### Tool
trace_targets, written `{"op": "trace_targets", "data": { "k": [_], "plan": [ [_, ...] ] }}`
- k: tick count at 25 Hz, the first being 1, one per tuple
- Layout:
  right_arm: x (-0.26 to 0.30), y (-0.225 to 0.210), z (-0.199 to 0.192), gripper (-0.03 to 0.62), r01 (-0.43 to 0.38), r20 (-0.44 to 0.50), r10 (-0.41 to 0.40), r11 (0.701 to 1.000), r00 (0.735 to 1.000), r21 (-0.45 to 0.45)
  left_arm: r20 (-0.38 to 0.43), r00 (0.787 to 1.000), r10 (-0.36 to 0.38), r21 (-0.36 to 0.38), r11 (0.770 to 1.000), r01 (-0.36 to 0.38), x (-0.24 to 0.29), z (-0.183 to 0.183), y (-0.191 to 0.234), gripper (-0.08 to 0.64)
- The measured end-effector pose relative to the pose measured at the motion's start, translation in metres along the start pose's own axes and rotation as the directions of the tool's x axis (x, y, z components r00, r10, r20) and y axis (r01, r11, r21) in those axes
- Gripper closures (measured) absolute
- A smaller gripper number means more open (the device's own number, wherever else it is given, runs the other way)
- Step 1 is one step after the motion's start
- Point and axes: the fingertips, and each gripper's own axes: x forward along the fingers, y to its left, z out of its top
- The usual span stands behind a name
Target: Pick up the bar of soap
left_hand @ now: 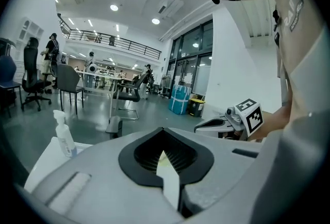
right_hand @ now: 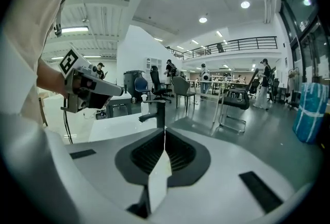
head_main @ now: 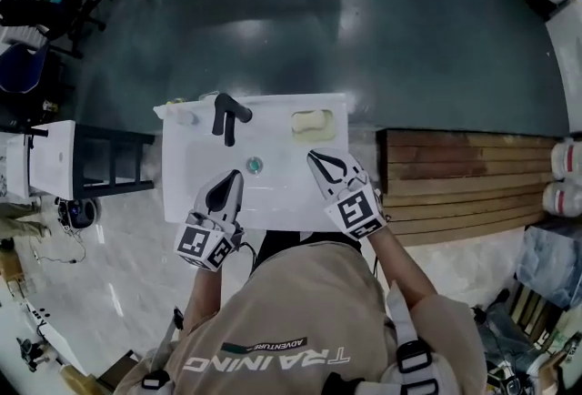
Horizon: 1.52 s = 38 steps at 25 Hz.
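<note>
The pale yellow bar of soap (head_main: 311, 122) lies on the back right corner of the white sink (head_main: 282, 202), right of the black faucet (head_main: 227, 116). My right gripper (head_main: 312, 155) hovers over the basin just in front of the soap, its jaws shut with nothing between them. My left gripper (head_main: 235, 175) is over the front left of the basin, also shut and empty. In the right gripper view the shut jaws (right_hand: 165, 130) point toward the faucet (right_hand: 157, 112); no soap shows there. The left gripper view shows its shut jaws (left_hand: 164, 130) and the right gripper (left_hand: 227, 124).
A drain (head_main: 255, 166) sits mid-basin. A small spray bottle (head_main: 182, 117) stands on the sink's back left corner. A wooden slatted bench (head_main: 473, 184) adjoins the sink on the right, and a black frame (head_main: 109, 161) on the left. Office chairs stand on the floor beyond.
</note>
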Motion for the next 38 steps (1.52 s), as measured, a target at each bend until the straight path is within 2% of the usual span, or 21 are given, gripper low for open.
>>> {"op": "trace_targets", "data": {
  "k": [4, 8, 14, 18, 22, 26, 28, 31, 34, 38],
  "plan": [
    [0.0, 0.007, 0.013, 0.588, 0.072, -0.004, -0.072, 0.997, 0.997, -0.012, -0.027, 0.996, -0.082, 0.049, 0.995, 0.083, 0.007, -0.005, 0.006, 0.563],
    [0.005, 0.007, 0.016, 0.588, 0.127, -0.029, -0.128, 0.992, 0.991, -0.019, -0.012, 0.988, -0.152, 0.055, 0.987, 0.153, 0.017, 0.0, 0.012, 0.565],
    [0.013, -0.003, 0.009, 0.588, 0.158, -0.098, -0.161, 0.987, 0.982, -0.04, -0.012, 0.972, -0.235, 0.08, 0.969, 0.235, 0.024, 0.001, 0.009, 0.564],
    [0.022, -0.017, -0.004, 0.588, 0.147, -0.16, -0.16, 0.985, 0.974, -0.086, -0.016, 0.97, -0.242, 0.115, 0.963, 0.243, 0.028, 0.001, 0.013, 0.563],
    [0.035, -0.025, -0.018, 0.586, 0.088, -0.227, -0.118, 0.987, 0.967, -0.137, -0.025, 0.97, -0.241, 0.1, 0.965, 0.242, 0.028, -0.004, 0.019, 0.563],
    [0.042, -0.037, -0.036, 0.581, 0.026, -0.317, -0.097, 0.975, 0.943, -0.223, -0.032, 0.967, -0.252, 0.098, 0.962, 0.254, 0.031, -0.008, 0.013, 0.563],
    [0.047, -0.039, -0.046, 0.505, -0.029, -0.368, -0.063, 0.97, 0.928, -0.24, -0.031, 0.968, -0.25, 0.092, 0.963, 0.251, 0.032, -0.007, 0.011, 0.563],
    [0.057, -0.041, -0.056, 0.48, -0.105, -0.427, -0.023, 0.956, 0.904, -0.274, -0.028, 0.97, -0.241, 0.082, 0.967, 0.243, 0.035, -0.004, 0.013, 0.563],
    [0.068, -0.041, -0.072, 0.466, -0.204, -0.508, 0.007, 0.92, 0.861, -0.334, -0.03, 0.971, -0.236, 0.078, 0.968, 0.238, 0.037, -0.004, 0.016, 0.563],
    [0.082, -0.042, -0.097, 0.446, -0.368, -0.626, 0.041, 0.838, 0.779, -0.403, -0.035, 0.974, -0.225, 0.064, 0.972, 0.226, 0.038, -0.006, 0.017, 0.563]
  ]
}}
